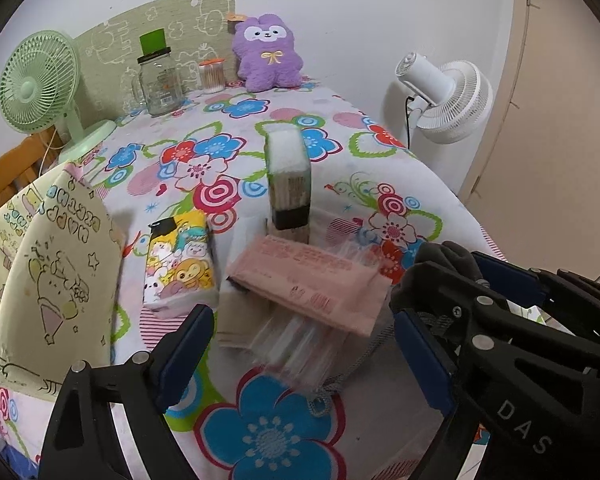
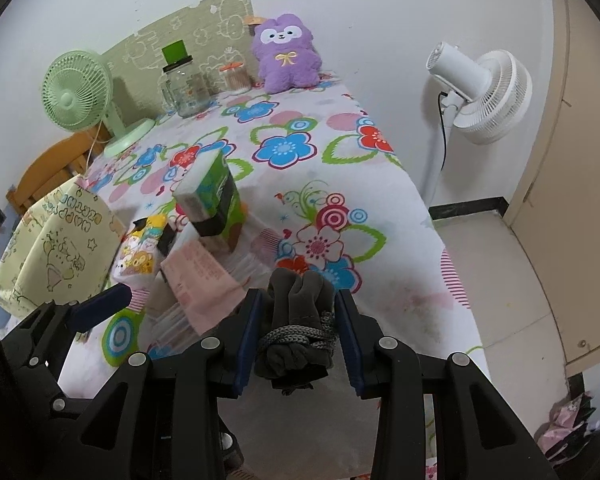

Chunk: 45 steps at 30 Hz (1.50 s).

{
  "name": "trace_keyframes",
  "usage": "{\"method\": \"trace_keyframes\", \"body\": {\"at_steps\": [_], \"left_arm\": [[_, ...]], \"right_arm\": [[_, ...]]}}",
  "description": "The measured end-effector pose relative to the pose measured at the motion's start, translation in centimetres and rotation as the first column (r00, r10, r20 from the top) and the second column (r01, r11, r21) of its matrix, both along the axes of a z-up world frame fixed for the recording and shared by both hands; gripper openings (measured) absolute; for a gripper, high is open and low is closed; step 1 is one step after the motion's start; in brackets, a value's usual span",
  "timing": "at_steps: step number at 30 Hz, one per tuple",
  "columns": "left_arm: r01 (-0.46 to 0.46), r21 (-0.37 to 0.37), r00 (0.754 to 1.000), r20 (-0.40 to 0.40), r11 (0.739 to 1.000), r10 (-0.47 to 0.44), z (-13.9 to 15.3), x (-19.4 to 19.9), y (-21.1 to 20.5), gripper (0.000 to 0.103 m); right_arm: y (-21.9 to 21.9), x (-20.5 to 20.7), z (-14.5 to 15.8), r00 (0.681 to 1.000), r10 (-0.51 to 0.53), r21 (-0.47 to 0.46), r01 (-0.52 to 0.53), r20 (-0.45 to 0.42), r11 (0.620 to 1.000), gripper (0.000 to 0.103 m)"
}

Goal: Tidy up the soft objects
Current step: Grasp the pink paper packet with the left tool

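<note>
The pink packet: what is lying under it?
The pink packet rests on a clear plastic-wrapped stack and partly on something pale at its left; what the stack holds cannot be seen.

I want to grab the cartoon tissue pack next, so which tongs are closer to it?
Left. The left tongs hang open just in front of the cartoon tissue pack. The right tongs sit farther to its right, shut on a dark cloth bundle.
</note>
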<state>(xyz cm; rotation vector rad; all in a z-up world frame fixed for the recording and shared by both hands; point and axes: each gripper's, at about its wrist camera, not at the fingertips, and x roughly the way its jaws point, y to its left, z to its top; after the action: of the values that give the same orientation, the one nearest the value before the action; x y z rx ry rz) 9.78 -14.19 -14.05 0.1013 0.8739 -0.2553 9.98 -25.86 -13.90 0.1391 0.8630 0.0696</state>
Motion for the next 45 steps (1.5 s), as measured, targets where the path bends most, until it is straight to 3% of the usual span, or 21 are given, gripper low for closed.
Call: {"method": "trace_keyframes", "body": {"at_steps": [24, 27, 34, 45], "left_arm": [[-0.13, 0.02, 0.991, -0.041, 0.991, 0.13, -0.5, 4.2, -1.2, 0.093], [-0.134, 0.023, 0.99, -0.039, 0.991, 0.135, -0.5, 4.0, -0.9, 0.083], [-0.126, -0.008, 0.989, -0.081, 0.992, 0.125, -0.9, 3.6, 0.2, 0.078], [-0.088, -0.058, 0.992, -0.1, 0.994, 0.082, -0.7, 2.8, 1.1, 0.045]], "right_arm": [[-1.0, 3.9, 0.3, 1.0, 0.0, 0.004, 0.0, 0.018, 1.0, 0.041], [-0.6, 4.0, 0.2, 1.0, 0.007, -0.002, -0.007, 0.014, 1.0, 0.041], [0.1, 3.8, 0.0, 1.0, 0.009, -0.008, -0.009, 0.005, 1.0, 0.041], [1.5, 3.2, 0.1, 1.0, 0.022, -0.008, -0.022, -0.001, 1.0, 0.041]]}}
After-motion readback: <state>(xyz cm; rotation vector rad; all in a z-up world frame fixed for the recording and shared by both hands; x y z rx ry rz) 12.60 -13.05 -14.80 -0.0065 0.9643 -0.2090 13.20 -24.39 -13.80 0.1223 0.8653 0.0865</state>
